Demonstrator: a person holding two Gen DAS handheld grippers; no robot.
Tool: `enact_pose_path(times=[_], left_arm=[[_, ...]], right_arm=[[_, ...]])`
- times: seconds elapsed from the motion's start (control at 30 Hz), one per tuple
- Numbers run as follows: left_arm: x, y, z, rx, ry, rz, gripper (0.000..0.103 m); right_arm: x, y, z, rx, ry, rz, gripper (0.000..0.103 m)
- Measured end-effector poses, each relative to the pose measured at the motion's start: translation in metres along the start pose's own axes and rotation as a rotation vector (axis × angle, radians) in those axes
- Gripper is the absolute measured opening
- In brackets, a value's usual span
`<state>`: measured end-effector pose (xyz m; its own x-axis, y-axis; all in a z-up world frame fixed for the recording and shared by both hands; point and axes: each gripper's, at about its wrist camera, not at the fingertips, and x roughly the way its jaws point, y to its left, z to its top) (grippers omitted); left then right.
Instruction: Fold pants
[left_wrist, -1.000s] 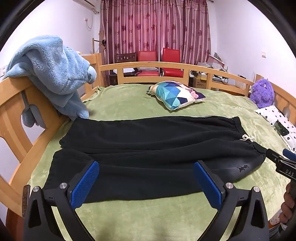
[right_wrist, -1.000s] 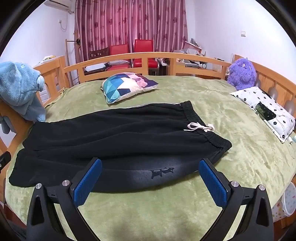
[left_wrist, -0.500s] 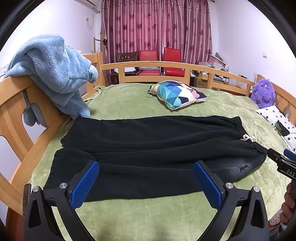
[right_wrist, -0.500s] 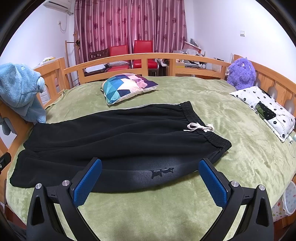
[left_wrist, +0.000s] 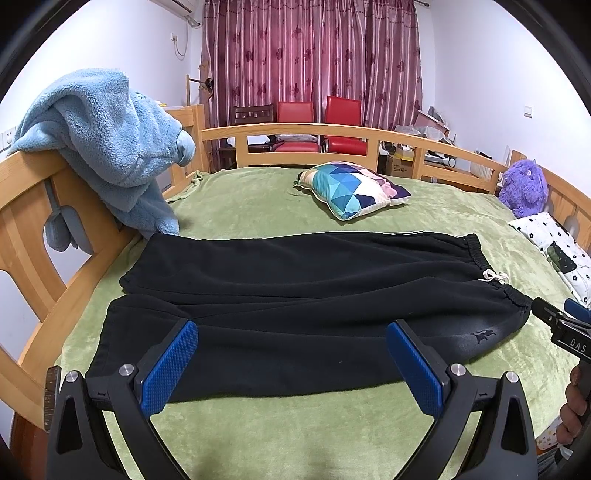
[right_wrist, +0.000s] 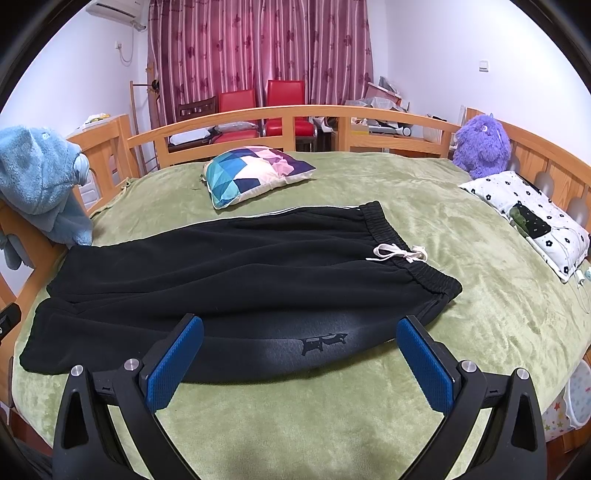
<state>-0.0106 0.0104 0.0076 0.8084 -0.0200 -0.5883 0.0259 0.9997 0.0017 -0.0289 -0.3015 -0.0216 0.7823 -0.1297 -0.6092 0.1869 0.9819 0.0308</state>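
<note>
A wide bed (left_wrist: 258, 206) with a green cover (right_wrist: 424, 206) and a wooden rail (left_wrist: 303, 130) fills both views. Black pants (left_wrist: 295, 295) lie flat and unfolded across the near half of the bed, legs pointing left, waistband (right_wrist: 402, 251) on the right with a white drawstring (right_wrist: 399, 254) tied in a bow. A small dark animal print (right_wrist: 324, 341) sits on the near leg close to the waist.

A fluffy blue robe (left_wrist: 110, 147) hangs over the rail at the left, its hem just beside the leg cuffs. A patchwork pillow (left_wrist: 351, 188) rests beyond the pants, apart from them. A white flowered pillow (right_wrist: 532, 218) lies at the right edge, with a purple plush (right_wrist: 480, 146) behind it.

The left gripper (left_wrist: 291, 363) hovers over the near leg, its blue pads (left_wrist: 168, 373) spread wide, holding nothing. The right gripper (right_wrist: 301, 363) hovers near the waist end, pads likewise spread apart and empty.
</note>
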Motion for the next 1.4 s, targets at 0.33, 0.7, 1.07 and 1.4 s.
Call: enact_pose_path(times=[0.33, 0.7, 1.07, 1.4], left_arm=[[-0.0015, 0.0011, 0.0001, -0.003, 0.0, 0.005, 0.103], [-0.0015, 0.0044, 0.0001, -0.009, 0.0, 0.008, 0.103], [-0.0007, 0.0058, -0.0003, -0.011, 0.0, 0.007, 0.103], [0.0002, 0.0066, -0.0003, -0.011, 0.001, 0.004, 0.103]], right_arm=[[-0.0029, -0.0006, 0.0018, 0.0, -0.004, -0.002, 0.103], [-0.0057, 0.0011, 0.0043, -0.007, -0.01, -0.002, 0.103], [-0.0067, 0.0026, 0.0043, -0.011, -0.014, -0.002, 0.103], [-0.0052, 0.0039, 0.0044, -0.018, -0.026, -0.001, 0.103]])
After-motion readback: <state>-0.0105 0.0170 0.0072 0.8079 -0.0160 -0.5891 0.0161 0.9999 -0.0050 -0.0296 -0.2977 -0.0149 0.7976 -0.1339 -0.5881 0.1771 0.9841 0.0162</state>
